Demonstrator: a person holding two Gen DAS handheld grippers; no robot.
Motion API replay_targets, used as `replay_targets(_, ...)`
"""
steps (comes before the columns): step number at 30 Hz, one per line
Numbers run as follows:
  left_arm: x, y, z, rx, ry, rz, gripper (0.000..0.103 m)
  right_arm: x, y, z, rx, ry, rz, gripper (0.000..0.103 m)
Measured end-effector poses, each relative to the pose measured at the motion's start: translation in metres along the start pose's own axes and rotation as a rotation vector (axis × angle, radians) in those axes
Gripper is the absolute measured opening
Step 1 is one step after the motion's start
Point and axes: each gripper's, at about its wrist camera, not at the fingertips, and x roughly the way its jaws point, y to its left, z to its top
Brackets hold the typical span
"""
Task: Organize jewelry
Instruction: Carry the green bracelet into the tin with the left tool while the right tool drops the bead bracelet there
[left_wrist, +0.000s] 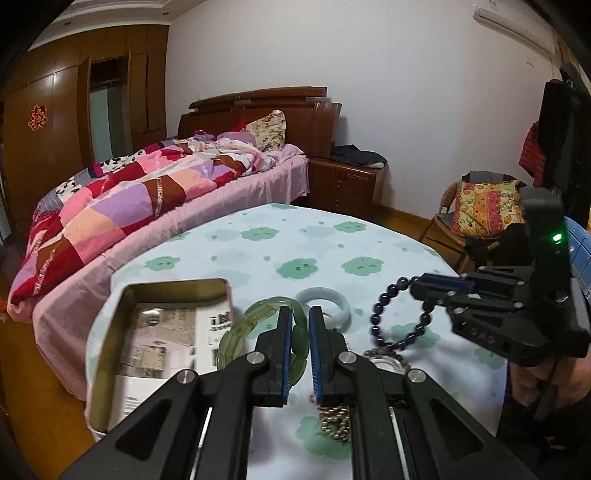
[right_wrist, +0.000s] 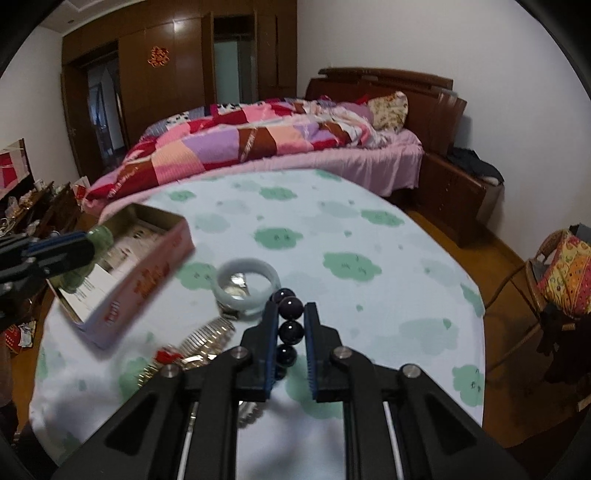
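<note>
My left gripper (left_wrist: 300, 314) is shut on a green jade bracelet (left_wrist: 236, 338) and holds it above the table beside an open tin box (left_wrist: 110, 332); it also shows in the right wrist view (right_wrist: 86, 243) with the bracelet (right_wrist: 101, 236) over the box (right_wrist: 147, 277). My right gripper (right_wrist: 290, 310) is shut on a dark purple bead bracelet (right_wrist: 290, 308), lifted off the table; in the left wrist view the gripper (left_wrist: 417, 286) holds the beads (left_wrist: 380, 314) hanging. A pale bangle (right_wrist: 245, 282) lies on the cloth (left_wrist: 325, 301).
A metal watch band (right_wrist: 210, 334) and a gold chain (left_wrist: 334, 421) lie on the table's cloud-print cloth (right_wrist: 369, 229). The box is lined with printed paper. A bed (left_wrist: 147, 192) stands behind, a wicker chair (left_wrist: 480, 218) at right.
</note>
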Motion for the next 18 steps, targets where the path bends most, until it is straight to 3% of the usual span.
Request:
replay_targets(9, 0.003, 0.051, 0.006, -0.027, 0.002, 0.099, 0.008, -0.006, 0.021, 0.029, -0.015, -0.078, 0.087, 0.015)
replay_targets(18, 0.03, 0.095, 0.012, -0.05, 0.051, 0.149, 0.008, 0.026, 0.056, 0.071, -0.035, -0.089, 0.22, 0.015)
